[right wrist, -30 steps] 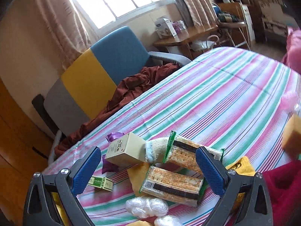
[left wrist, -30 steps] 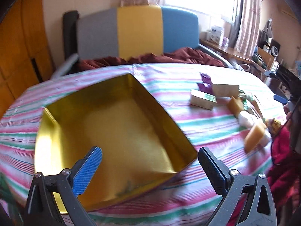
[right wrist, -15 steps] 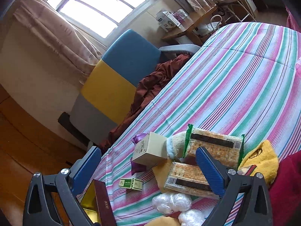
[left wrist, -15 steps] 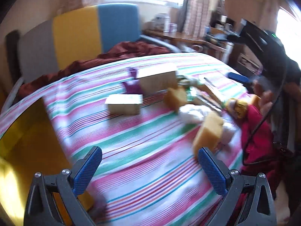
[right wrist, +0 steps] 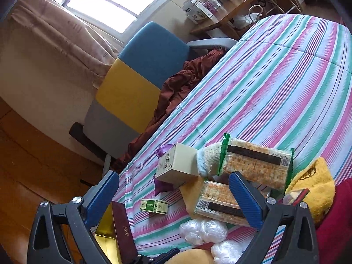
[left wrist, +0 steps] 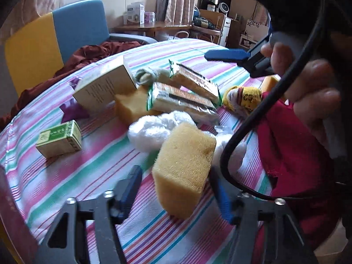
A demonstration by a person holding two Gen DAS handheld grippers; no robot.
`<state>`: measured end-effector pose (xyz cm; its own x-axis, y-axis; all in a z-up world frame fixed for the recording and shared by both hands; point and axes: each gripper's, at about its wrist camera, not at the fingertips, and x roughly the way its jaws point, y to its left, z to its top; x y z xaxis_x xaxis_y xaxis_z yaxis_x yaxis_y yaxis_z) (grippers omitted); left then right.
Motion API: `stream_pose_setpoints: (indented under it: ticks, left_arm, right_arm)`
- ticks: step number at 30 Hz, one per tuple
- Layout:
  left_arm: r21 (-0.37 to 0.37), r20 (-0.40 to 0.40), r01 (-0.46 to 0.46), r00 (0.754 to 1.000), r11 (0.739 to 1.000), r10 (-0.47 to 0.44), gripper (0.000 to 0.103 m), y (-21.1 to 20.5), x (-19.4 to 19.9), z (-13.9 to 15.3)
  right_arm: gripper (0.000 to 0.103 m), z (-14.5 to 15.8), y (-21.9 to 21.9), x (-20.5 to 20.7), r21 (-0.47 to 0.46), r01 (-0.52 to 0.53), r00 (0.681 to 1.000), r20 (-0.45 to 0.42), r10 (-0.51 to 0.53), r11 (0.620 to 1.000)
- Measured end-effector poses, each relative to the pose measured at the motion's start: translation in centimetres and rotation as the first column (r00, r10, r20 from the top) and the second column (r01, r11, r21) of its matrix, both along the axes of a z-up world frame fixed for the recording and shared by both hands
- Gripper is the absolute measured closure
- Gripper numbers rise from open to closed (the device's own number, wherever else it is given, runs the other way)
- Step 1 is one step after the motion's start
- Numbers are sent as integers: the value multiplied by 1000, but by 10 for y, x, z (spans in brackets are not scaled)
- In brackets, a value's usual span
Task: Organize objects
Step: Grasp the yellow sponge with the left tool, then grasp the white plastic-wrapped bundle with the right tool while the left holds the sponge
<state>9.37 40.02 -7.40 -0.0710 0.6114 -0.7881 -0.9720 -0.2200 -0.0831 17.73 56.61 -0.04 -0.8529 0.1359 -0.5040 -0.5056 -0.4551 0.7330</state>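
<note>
Left wrist view: the left gripper (left wrist: 176, 189) has swung away from the gold-lined tin box, which filled this view a second ago, and now sits over the clutter. Its blue-padded fingers (left wrist: 129, 184) straddle the yellow rectangular sponge block (left wrist: 183, 165), jaws apart, not yet pinching; the right pad looks close to the sponge face, but motion blur makes contact hard to call. So the sponge is the likely next pick for the box. Around it: crumpled white plastic wrap (left wrist: 154, 129) touching behind, two green-edged cracker packets (left wrist: 187, 96) further back, a small green-and-cream carton (left wrist: 59, 138) well to the left, a tan cardboard box (left wrist: 103, 88) behind. A black cable (left wrist: 248, 121) crosses just right of the sponge: snag risk. Striped tablecloth (left wrist: 77, 176) is free on the left for lifting out.

Right wrist view: the right gripper (right wrist: 173, 195) hangs released and empty above the near table edge, tilted more than before. The gold-lined tin box (right wrist: 105, 239) with its dark red rim shows at bottom left, at the table's edge. Far half of the cloth is bare, room to move. The sponge peeks in at the bottom edge.
</note>
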Motion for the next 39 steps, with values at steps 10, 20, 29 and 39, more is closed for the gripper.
stream_pose_setpoints:
  ticks: [10, 20, 29, 39]
  left_arm:
    - [21, -5, -110, 994, 994, 110, 67, -60, -7, -1]
    - [37, -18, -220, 975, 975, 221, 68, -111, -16, 1]
    - [82, -10, -251, 968, 965, 252, 68, -138, -19, 13]
    - [150, 26, -277, 961, 949, 276, 68, -157, -24, 30]
  right_arm:
    - [19, -2, -9, -20, 36, -79, 992, 99, 75, 996]
    - [27, -7, -26, -46, 101, -161, 951, 282, 127, 982]
    - [41, -23, -60, -59, -28, -341, 777, 553, 299, 940]
    - [46, -60, -78, -63, -51, -411, 488, 831, 267, 910]
